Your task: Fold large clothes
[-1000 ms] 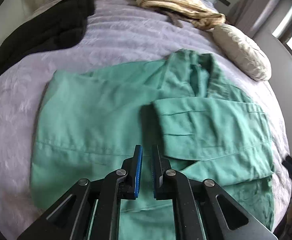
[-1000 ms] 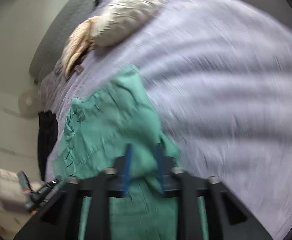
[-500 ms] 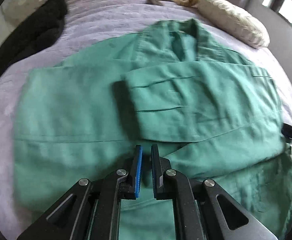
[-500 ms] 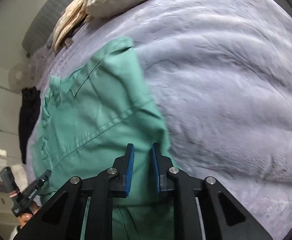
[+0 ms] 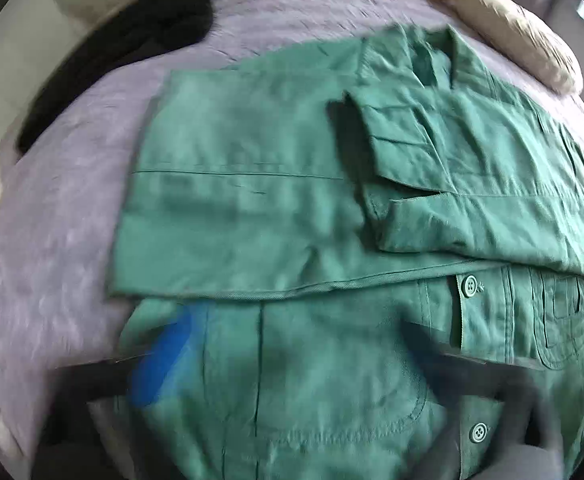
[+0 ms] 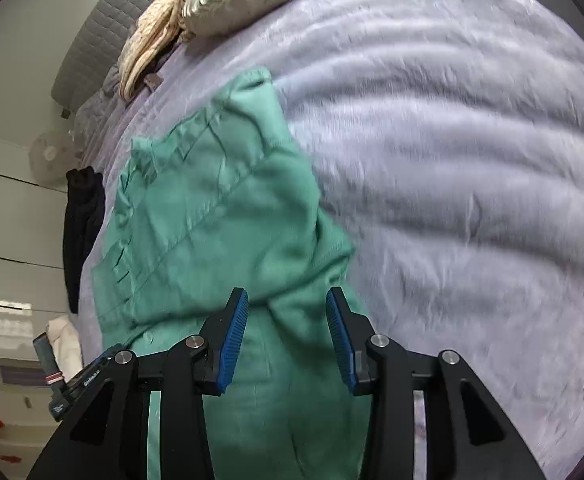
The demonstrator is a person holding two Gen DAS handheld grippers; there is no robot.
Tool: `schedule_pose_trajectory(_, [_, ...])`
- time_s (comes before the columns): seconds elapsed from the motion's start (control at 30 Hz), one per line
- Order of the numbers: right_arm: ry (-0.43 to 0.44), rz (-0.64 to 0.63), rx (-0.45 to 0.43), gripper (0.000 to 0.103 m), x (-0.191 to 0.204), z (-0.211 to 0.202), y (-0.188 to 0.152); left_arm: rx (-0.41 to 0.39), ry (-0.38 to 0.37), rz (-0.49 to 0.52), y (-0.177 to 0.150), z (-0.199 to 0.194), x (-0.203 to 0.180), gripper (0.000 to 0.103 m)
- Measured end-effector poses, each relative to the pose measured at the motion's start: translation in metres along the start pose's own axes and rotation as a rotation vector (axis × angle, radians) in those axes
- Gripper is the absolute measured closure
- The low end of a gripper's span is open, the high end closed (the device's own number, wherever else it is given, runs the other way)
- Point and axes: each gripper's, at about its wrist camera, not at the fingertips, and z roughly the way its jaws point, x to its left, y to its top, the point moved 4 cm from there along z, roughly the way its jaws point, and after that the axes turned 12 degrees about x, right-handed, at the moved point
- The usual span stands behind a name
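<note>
One green shirt [image 5: 252, 208] lies half-folded on the bed [image 6: 452, 160] — soft, limp, best pinched at a hem. Right gripper [image 6: 287, 332] is spread, empty; left gripper [image 5: 292, 360] blurred — probably wide apart, cannot tell.

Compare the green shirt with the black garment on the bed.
The green shirt lies spread flat and partly folded mid-bed; the black garment sits bunched at the bed's edge. The green shirt shows buttons and a collar; the black garment shows no such detail. Both rest on the lilac bedspread.
</note>
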Motion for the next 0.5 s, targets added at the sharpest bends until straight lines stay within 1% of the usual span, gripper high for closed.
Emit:
schedule_pose_trajectory(0.03, [0.005, 0.002, 0.014, 0.059, -0.001, 0.001, -0.004, -0.004, 0.005, 0.003, -0.003, -0.002, -0.001, 0.001])
schedule_pose_trajectory(0.1, [0.007, -0.003, 0.031, 0.057, 0.0, 0.004, -0.01, 0.018, 0.016, 0.005, -0.01, -0.003, -0.003, 0.001])
schedule_pose_trajectory(0.13, [0.007, -0.008, 0.042, 0.054, 0.001, 0.005, -0.013, 0.028, 0.014, -0.001, -0.013, -0.002, -0.004, 0.001])
schedule_pose_trajectory(0.17, [0.006, -0.012, 0.05, 0.046, 0.001, 0.006, -0.015, 0.038, 0.01, -0.001, -0.016, -0.001, -0.005, 0.001])
schedule_pose_trajectory(0.2, [0.007, -0.016, 0.056, 0.043, 0.001, 0.006, -0.018, 0.048, 0.011, 0.002, -0.021, -0.001, -0.006, 0.001])
schedule_pose_trajectory(0.27, [0.017, -0.031, 0.074, 0.043, 0.002, 0.007, -0.023, 0.059, 0.019, 0.004, -0.029, -0.002, -0.009, 0.001])
schedule_pose_trajectory(0.33, [0.025, -0.048, 0.092, 0.035, 0.003, 0.009, -0.029, 0.075, 0.024, 0.003, -0.039, -0.002, -0.012, 0.001])
schedule_pose_trajectory(0.4, [0.037, -0.071, 0.108, 0.023, 0.005, 0.011, -0.035, 0.096, 0.025, -0.006, -0.048, -0.001, -0.014, 0.001])
schedule_pose_trajectory(0.5, [0.049, -0.112, 0.134, 0.023, 0.011, 0.016, -0.045, 0.125, 0.018, -0.012, -0.062, -0.001, -0.019, 0.001])
